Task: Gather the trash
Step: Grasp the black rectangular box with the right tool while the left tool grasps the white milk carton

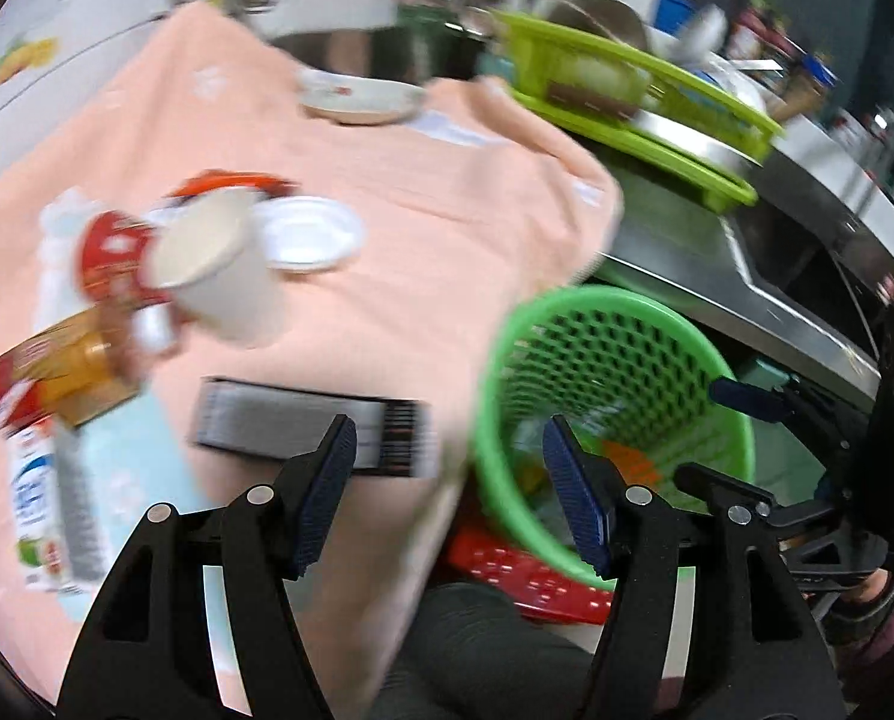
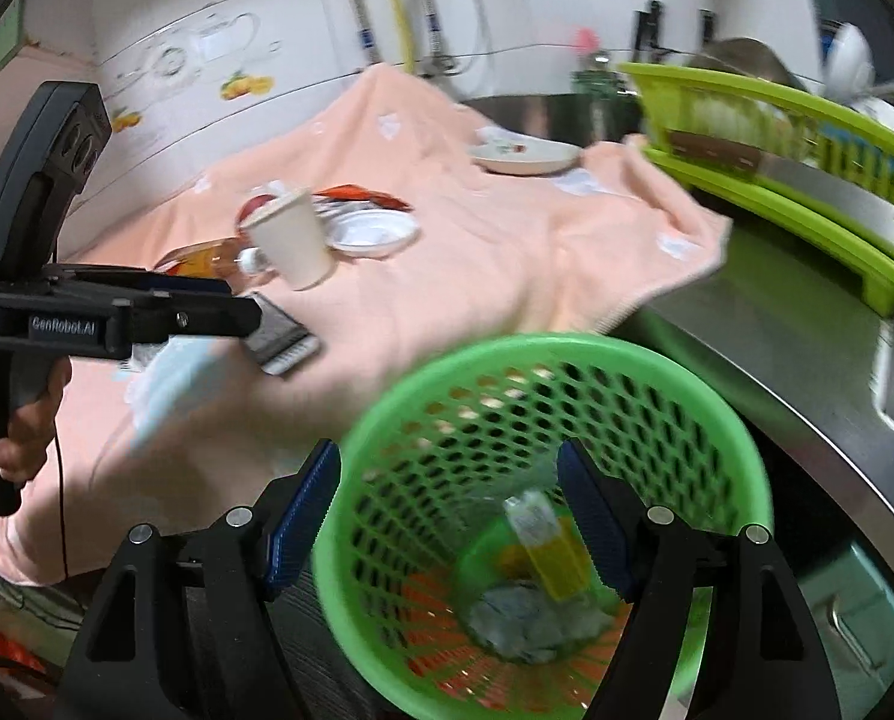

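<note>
Both hand-held grippers stand open and empty: left (image 1: 447, 492), right (image 2: 447, 516). We should swing the left to ten o'clock, squaring its pads on the paper cup (image 1: 219, 270) lying on the tabletop (image 1: 435, 192), then carry it to the green basket (image 2: 387, 372).

Black hand-held gripper (image 1: 450, 492), blue pads (image 1: 327, 495)
</note>
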`<state>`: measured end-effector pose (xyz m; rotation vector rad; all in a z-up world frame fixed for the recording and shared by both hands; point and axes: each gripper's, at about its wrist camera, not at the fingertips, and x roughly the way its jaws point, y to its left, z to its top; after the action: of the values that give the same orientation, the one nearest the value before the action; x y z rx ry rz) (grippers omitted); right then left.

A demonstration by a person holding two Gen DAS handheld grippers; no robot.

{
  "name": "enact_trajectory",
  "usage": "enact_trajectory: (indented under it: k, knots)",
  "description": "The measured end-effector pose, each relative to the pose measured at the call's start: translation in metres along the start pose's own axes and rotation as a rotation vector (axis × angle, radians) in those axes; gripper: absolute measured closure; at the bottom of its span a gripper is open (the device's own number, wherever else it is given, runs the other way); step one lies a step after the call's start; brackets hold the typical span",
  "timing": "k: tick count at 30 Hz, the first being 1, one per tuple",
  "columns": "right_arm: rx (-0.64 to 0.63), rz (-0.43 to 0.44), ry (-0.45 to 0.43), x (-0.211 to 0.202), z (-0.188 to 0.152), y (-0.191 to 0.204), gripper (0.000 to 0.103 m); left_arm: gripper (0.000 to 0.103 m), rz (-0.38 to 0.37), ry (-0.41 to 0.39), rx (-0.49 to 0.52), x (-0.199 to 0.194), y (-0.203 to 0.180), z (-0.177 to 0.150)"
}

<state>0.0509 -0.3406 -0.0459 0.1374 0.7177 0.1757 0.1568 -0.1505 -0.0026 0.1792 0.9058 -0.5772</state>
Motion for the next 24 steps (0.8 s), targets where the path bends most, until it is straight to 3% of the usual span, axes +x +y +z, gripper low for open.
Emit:
enact_trajectory:
  k: [15,24]
  knots:
    - [-0.202,0.153,0.059,0.062,0.058,0.072,0.031,0.032,0.226,-0.038,-0.185,-0.039,0.122,-0.018]
    - [-0.337,0.219,0.119,0.111,0.082,0.116,0.031,0.026,0.285,-0.021,-0.283,-0.04,0.179,-0.04]
